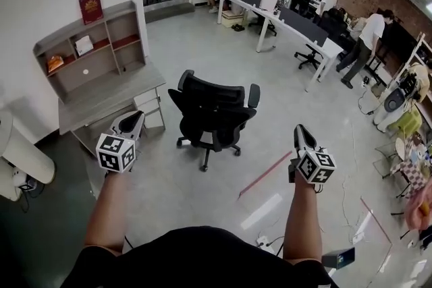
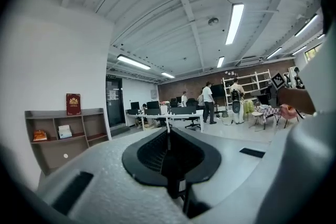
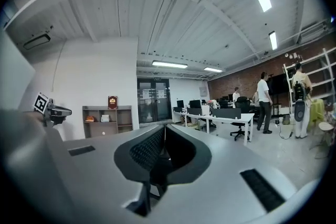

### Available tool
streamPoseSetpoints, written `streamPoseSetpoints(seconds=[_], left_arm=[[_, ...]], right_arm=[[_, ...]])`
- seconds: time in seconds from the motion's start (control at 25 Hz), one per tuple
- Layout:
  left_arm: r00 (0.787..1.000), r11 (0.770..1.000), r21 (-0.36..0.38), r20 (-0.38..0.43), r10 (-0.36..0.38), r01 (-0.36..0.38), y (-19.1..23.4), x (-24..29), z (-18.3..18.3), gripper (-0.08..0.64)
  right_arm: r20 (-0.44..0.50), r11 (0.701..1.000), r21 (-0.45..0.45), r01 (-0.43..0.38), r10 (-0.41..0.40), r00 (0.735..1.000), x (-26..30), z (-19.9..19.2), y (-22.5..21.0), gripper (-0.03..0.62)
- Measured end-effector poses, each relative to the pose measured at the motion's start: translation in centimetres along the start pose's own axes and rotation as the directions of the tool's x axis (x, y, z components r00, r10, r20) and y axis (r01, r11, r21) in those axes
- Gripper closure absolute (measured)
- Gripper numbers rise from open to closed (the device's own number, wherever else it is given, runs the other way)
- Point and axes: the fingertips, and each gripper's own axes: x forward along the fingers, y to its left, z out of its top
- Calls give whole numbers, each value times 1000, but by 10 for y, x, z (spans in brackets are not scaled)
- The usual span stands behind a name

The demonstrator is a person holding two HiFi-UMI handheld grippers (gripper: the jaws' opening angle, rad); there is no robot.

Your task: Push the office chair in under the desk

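Out on the open floor, office chair (image 1: pixel 214 119) stands well apart from the tabletop (image 1: pixel 108 99) at left. Left gripper (image 1: pixel 135 119) and right gripper (image 1: pixel 302 133): jaws together on both, nothing between them, held level, short of the chair. Best approach, I judge: set both closed tips against the backrest (image 1: pixel 209 99), swing it to face the tabletop, then push evenly so it rolls straight.

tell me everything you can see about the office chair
The office chair is black, with a mesh-looking back, two armrests and a star base on castors. It stands upright on the grey floor, out in the open right of the grey desk, not under it. Only the floor touches it.
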Motion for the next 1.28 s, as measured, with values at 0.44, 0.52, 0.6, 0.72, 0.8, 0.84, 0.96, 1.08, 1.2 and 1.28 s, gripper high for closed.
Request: streamPoseSetpoints(seconds=[0.44,0.52,0.6,0.72,0.8,0.84,0.96,1.08,1.2,1.28], left_arm=[[999,1000,15,-51,6,-5,-55,26,-3,532],[999,1000,6,-49,16,-16,-51,27,-3,532],[999,1000,1,-48,17,-17,-48,32,-5,532],[998,1000,10,-55,4,-3,-42,44,-13,532],[998,1000,16,-59,-11,12,-38,54,-19,532],[998,1000,17,-59,-19,20,-35,59,-22,532],[997,999,26,-57,-43,45,-20,79,-30,532],[993,995,41,-82,-85,88,-1,105,-44,532],[984,987,67,-120,-135,143,18,135,-60,531],[981,983,90,-117,-152,162,35,153,-64,531]], right_arm=[[36,995,48,-83,81,996,2,-7,-38,581],[29,995,47,-84,83,996,5,-10,-40,581],[16,996,46,-81,80,997,12,-15,-40,581],[-1,996,42,-77,77,997,23,-20,-37,581],[-14,997,34,-74,74,997,29,-22,-35,581],[-22,997,29,-68,69,997,31,-24,-34,581],[-42,999,17,-42,43,998,43,-28,-35,581],[-57,1000,7,-16,17,998,66,-31,-30,581],[-64,1000,-1,3,-3,998,99,-31,-18,581],[-71,1000,-6,13,-13,997,125,-31,-7,581]])
